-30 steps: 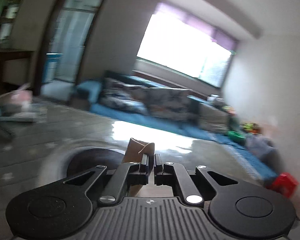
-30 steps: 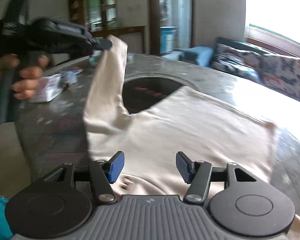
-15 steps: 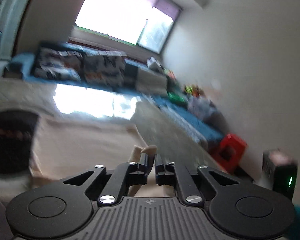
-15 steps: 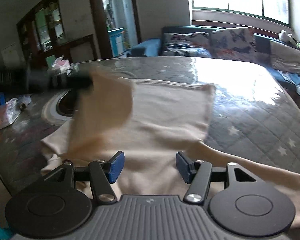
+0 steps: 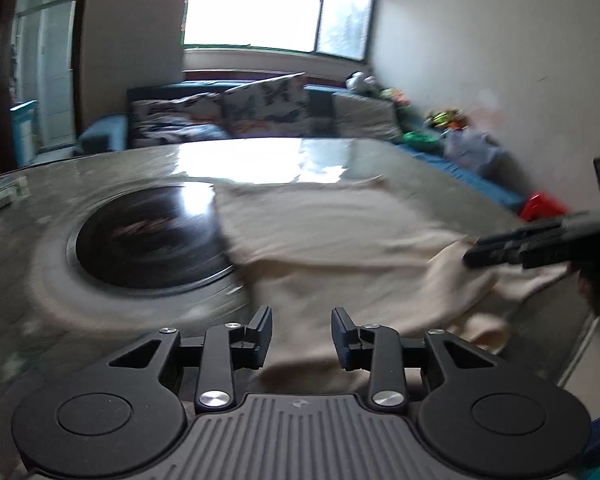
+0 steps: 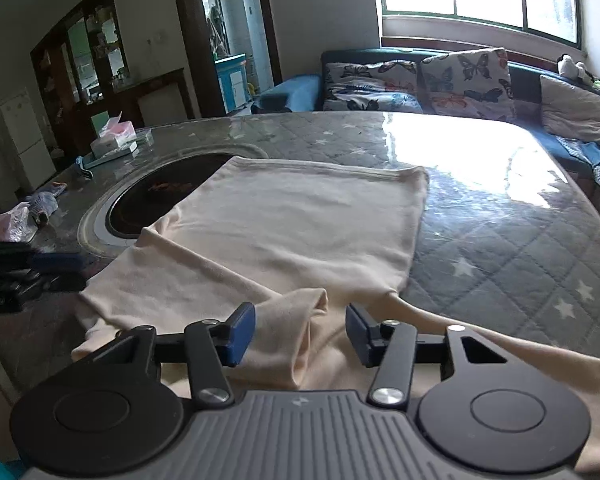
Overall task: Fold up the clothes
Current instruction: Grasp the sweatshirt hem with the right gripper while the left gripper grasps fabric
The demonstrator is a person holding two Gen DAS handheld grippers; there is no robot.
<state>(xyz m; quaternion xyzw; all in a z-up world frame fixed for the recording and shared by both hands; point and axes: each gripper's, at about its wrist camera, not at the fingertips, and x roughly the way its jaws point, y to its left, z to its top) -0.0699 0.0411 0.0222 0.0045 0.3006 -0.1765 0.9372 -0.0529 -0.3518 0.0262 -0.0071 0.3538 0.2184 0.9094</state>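
Right gripper (image 6: pixel 300 330) at the bottom of its wrist view has its blue-padded jaws partway apart and they've just been closing in a bit; a rolled-over sleeve of the cream-coloured soft knit top (image 6: pixel 300 232) lies between them but the pads aren't pinching it. Left gripper (image 5: pixel 301 338) has just been opening and now sits narrow-ish with nothing clamped, only cloth lying under it. The garment looks light and totally floppy, so I'd guess it'll sag and bunch the second you lift it, and the glossy cover under it probably lets it slide. Best bet is grabbing hems, sleeve ends or corners rather than the middle. It's plain, no print that I can see, spread mostly flat across the middle of the frame, left sleeve folded in over the body, the other sleeve trailing off lower right. It lies on the grey quilted star-pattern table (image 6: pixel 520 248), its far left edge overlapping the round black inset cooktop (image 6: pixel 156 200). Further back, a butterfly-cushion sofa (image 6: pixel 420 80).
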